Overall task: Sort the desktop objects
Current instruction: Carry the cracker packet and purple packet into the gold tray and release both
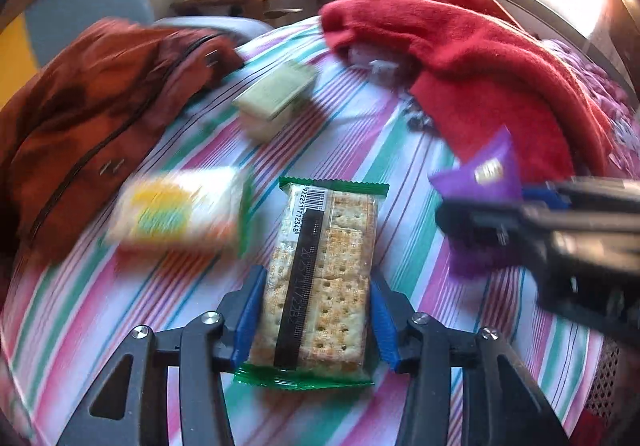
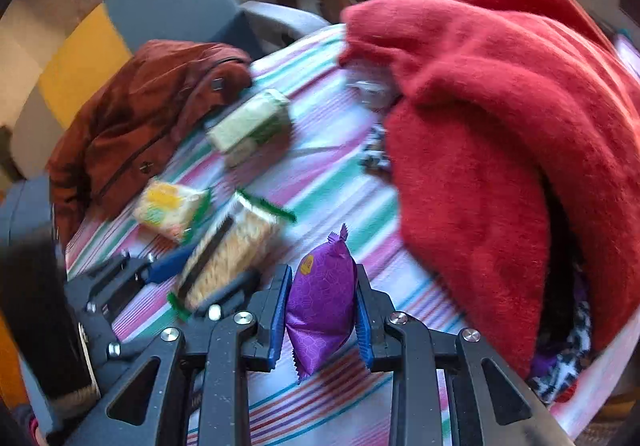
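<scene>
The yellow-and-white snack packet [image 1: 176, 206] left of the cracker pack [image 1: 320, 278] is smeared by motion in the left wrist view, so its print cannot be read. The far green box [image 1: 276, 94] is blurred too, its label illegible. In the right wrist view the cracker pack itself is blurred, and the left gripper [image 2: 192, 270] hides its near end. The red blanket [image 2: 500, 118] runs off the right edge and covers part of a small white object [image 2: 368, 90] at its far left corner and a dark patterned cloth [image 2: 564, 374] beneath. Small dark bits [image 1: 418, 118] beside the blanket are too tiny to identify. The brown jacket [image 1: 92, 126] is cut by the left edge.
</scene>
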Motion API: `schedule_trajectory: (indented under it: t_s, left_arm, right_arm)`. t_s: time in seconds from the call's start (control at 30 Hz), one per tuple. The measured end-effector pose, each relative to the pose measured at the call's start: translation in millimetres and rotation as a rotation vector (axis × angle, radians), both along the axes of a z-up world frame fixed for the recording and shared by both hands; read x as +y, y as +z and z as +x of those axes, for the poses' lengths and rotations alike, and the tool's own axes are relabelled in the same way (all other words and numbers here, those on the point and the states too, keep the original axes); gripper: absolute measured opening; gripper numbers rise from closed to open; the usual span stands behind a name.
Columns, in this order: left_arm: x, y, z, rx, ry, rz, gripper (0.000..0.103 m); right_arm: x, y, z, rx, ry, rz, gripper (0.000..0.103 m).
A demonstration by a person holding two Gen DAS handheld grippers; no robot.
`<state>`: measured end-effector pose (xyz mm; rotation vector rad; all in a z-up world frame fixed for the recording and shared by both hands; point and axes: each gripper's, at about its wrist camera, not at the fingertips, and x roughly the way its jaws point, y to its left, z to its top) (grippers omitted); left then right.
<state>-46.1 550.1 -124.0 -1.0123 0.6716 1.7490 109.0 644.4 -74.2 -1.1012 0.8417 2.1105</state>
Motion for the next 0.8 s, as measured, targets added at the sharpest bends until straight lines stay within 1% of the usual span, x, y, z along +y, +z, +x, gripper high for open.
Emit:
schedule_trajectory:
  t_s: [0.1,0.23,0.33,0.43,0.47,0.53,0.63,0.73,0.8]
  left_arm:
    - [-40,2,-2,-0.019,0.089,0.009,0.050]
    - [-96,4,-3,-0.025,0.207,0.012,0.050]
    - [-129,6,-6,-0.026,0.296,0.011,0.050]
    - [-159,7,0,-0.011,0.366,0.007,0.050]
    - [-169,7,1,-0.012,0.383,0.011,0.050]
    - [-187,9,2,-0.007,0.419,0.019,0.050]
    - [-205,12,2,-0.018,0.458,0.034,0.050]
    - [-226,19,3,-0.013,0.489,0.058,0.050]
    - [-238,28,5,-0.002,0.504,0.081,0.050]
  right_arm:
    - [-15,1,-14,-0.008,0.097,0.030,0.029]
    - [-44,1,-36,-0.009,0.270,0.055,0.029]
    - [-68,-2,-49,-0.022,0.384,0.089,0.029]
    - [-88,-7,-59,-0.035,0.464,0.109,0.029]
    - [-94,-7,-62,-0.036,0.483,0.121,0.029]
    - [-102,-7,-65,-0.024,0.515,0.115,0.029]
    - [-113,-8,-68,-0.032,0.540,0.134,0.029]
    - [-122,-4,-68,-0.009,0.555,0.113,0.029]
    - [-131,-1,-69,0.004,0.571,0.119,0.029]
